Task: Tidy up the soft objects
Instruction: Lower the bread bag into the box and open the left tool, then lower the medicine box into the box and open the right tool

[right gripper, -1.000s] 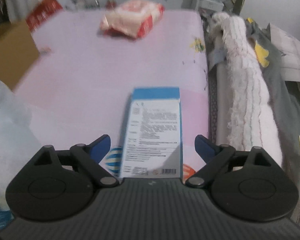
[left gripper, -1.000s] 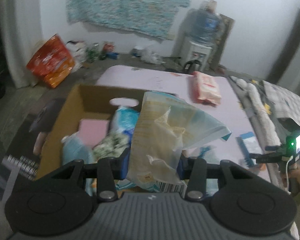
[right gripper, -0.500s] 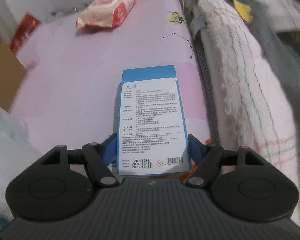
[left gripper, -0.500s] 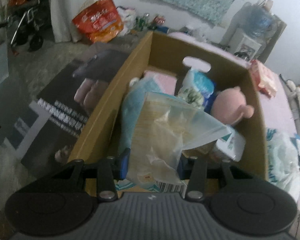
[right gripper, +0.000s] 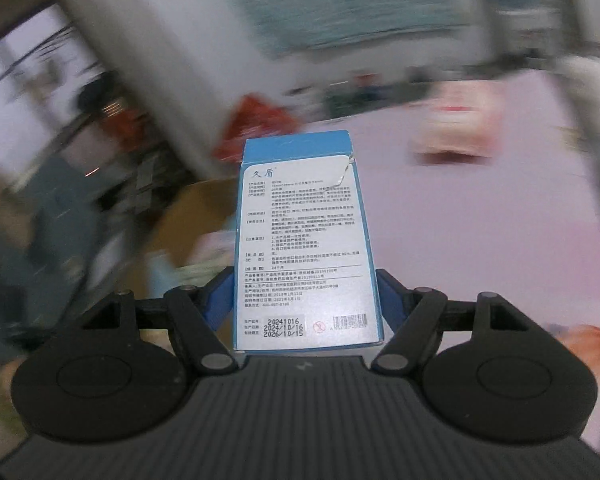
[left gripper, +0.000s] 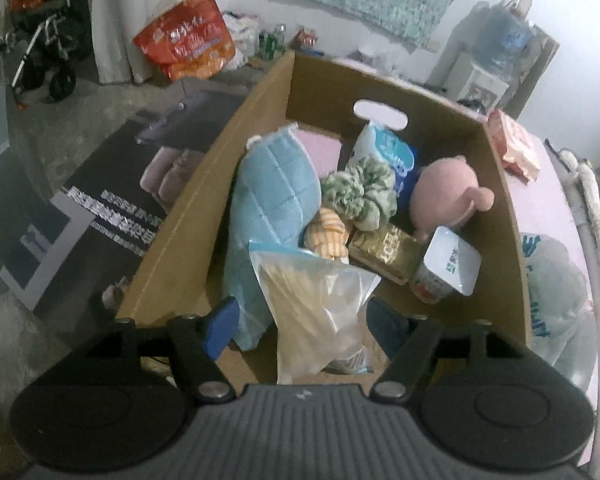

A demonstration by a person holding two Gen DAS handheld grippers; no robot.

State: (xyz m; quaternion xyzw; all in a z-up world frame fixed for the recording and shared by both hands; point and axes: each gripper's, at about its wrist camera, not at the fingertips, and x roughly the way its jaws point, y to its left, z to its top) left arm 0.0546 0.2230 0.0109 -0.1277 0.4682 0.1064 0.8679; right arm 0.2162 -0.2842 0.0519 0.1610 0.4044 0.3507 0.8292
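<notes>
While I hold both tongs up, this is how things lie:

Left tongs (left gripper: 308, 324): spread over the near end of the cardboard box (left gripper: 504, 216); the jaws have just been opening, and neither blue pad presses on anything.
Clear plastic bag (left gripper: 320, 312): between my left jaws, touching neither pad that I can see, its lower end down inside the box just ahead of the tongs.
Blue quilted cushion (left gripper: 272, 208): ahead and left of the left tongs, leaning along the box's left wall, its near end just beside my left pad.
Green scrunchie (left gripper: 360, 192): farther ahead, in the middle of the box, right of the cushion.
Pink plush toy (left gripper: 444, 196): ahead and to the right, near the right wall.
Gold packet (left gripper: 384, 252): ahead, just past the bag's top, with a white cup (left gripper: 448, 268) at its right.
Right tongs (right gripper: 304, 300): pinching a blue and white carton (right gripper: 304, 248) by its two long sides, both blue pads against it; they closed in on it within the last moment.
Carton's place: upright between my right jaws, lifted clear, printed face toward me.
Beyond the right tongs: heavily blurred; a pink bed surface (right gripper: 480, 220) ahead and right.
</notes>
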